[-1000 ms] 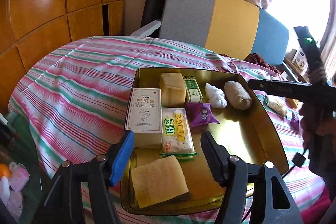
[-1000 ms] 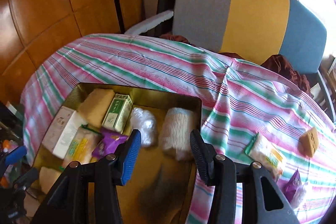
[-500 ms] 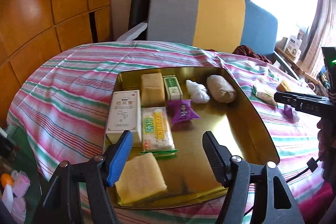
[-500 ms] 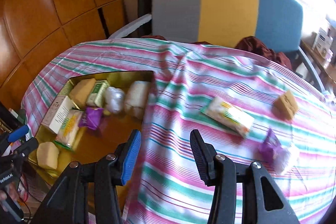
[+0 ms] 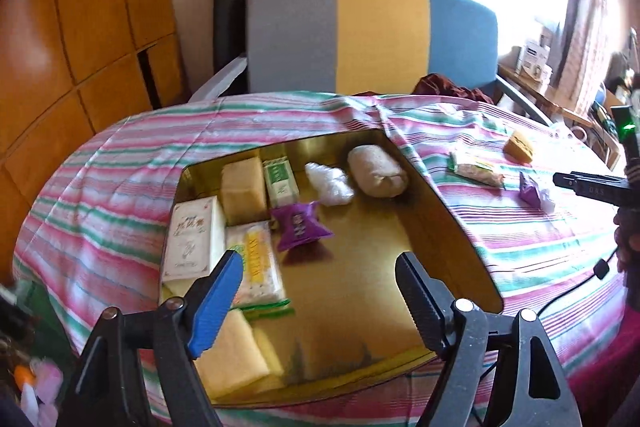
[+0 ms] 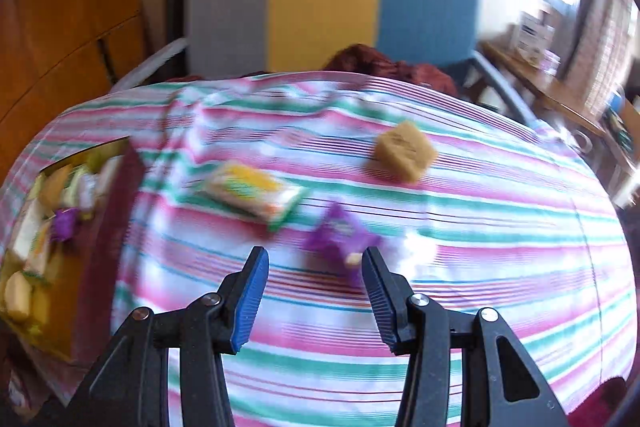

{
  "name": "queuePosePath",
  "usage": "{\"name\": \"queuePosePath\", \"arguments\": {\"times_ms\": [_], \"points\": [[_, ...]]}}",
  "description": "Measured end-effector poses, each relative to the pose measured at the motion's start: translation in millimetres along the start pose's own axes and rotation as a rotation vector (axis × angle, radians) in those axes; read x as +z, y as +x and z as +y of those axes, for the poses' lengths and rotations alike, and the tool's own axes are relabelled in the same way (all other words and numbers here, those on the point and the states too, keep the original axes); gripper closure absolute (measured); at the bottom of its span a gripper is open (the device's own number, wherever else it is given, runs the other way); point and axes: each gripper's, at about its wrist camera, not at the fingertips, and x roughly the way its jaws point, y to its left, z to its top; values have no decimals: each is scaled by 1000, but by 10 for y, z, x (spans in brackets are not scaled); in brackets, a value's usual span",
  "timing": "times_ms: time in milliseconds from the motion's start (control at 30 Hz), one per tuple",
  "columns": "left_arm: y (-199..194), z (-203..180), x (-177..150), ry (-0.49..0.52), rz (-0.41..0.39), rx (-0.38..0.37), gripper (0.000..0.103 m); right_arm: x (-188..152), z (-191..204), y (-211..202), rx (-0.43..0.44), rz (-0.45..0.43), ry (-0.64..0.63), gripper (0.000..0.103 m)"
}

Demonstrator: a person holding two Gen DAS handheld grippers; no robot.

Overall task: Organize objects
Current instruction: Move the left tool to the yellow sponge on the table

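Observation:
A gold tray on the striped tablecloth holds a white box, yellow sponges, a green box, cracker packet, purple packet, white wad and beige roll. My left gripper is open and empty above the tray's near side. My right gripper is open and empty over the cloth, just short of a purple packet. A cracker packet and a yellow sponge lie beyond it. The tray is at the left.
A grey, yellow and blue chair back stands behind the table. Wooden wall panels are on the left. A side shelf with boxes is at the right. The right gripper's body shows at the right edge.
My right gripper has swung right, away from the tray and over to the loose items on the cloth. My left gripper has drawn back a little; both remain open.

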Motion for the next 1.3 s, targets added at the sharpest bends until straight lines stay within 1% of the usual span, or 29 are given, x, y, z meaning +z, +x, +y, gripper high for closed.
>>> {"name": "queuePosePath", "arguments": {"times_ms": [67,100,133,200,267,400,600,767,900,1067,1233,1300], "points": [[9,-84,55,23,-4,-9,23,-59,-285,92,-11,23,117,54],[18,-141,93,38,-7,-12,23,-67,-399,132,-22,50,168,54],[22,-181,120,48,-11,-14,23,-62,-489,143,-31,59,213,54],[45,-287,186,73,-16,-20,23,-53,-599,112,-27,45,266,54],[70,-397,242,96,-19,-27,23,-69,-656,101,-29,50,294,54],[132,-634,348,142,-19,-54,23,-79,-715,111,-21,69,319,54],[256,-960,473,201,-4,-91,23,-100,-759,150,-35,106,343,54],[369,-1206,626,224,3,-133,23,-148,-864,190,-26,141,402,54],[460,-1435,787,232,17,-186,23,-159,-925,179,-16,145,435,54],[614,-1762,983,283,23,-216,23,-162,-946,162,6,149,451,54],[930,-2103,1262,264,92,-283,23,-171,-942,159,31,162,462,54],[1108,-2278,1381,251,139,-323,22,-173,-954,151,47,163,472,54]]}}
